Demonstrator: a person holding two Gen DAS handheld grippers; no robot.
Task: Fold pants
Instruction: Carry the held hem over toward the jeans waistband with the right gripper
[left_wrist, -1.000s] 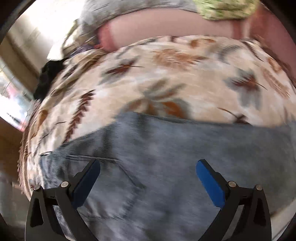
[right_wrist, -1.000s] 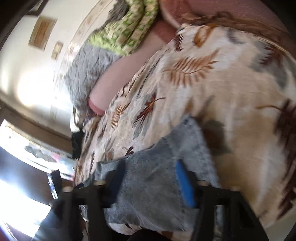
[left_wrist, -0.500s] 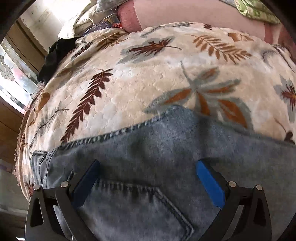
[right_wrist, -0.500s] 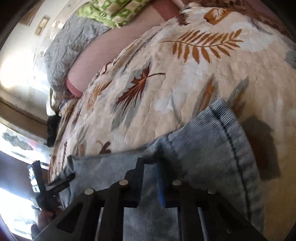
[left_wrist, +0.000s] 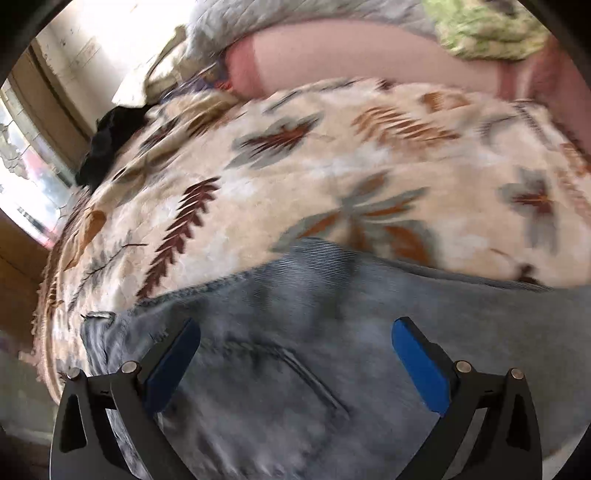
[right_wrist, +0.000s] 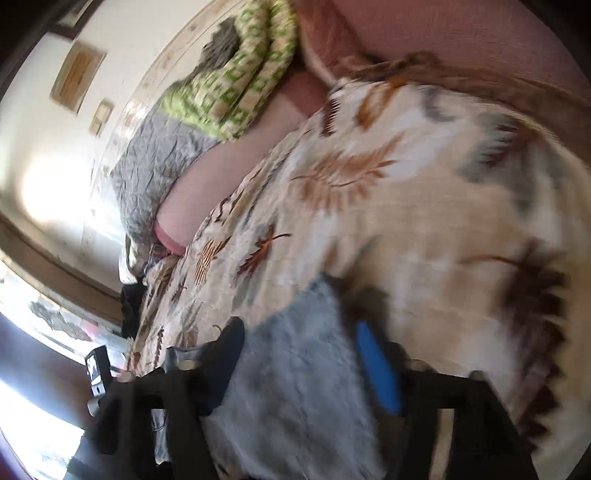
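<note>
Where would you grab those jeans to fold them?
Probably at the stitched edge of the jeans, coming from above along the leaf-print blanket. There the denim ends in a thin free rim; elsewhere it lies flat and offers nothing to pinch.

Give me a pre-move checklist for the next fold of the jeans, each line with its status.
1. Jeans lie on the leaf-print blanket: ok.
2. Left gripper open over the denim, nothing pinched: ok.
3. Right gripper jaws opening, denim between them, pads not pressing: ok.
4. Hem edge lying flat after release: cannot tell, blurred.
5. Blanket beyond the jeans free for the fold: ok.
6. Back pocket area smooth: cannot tell.
</note>
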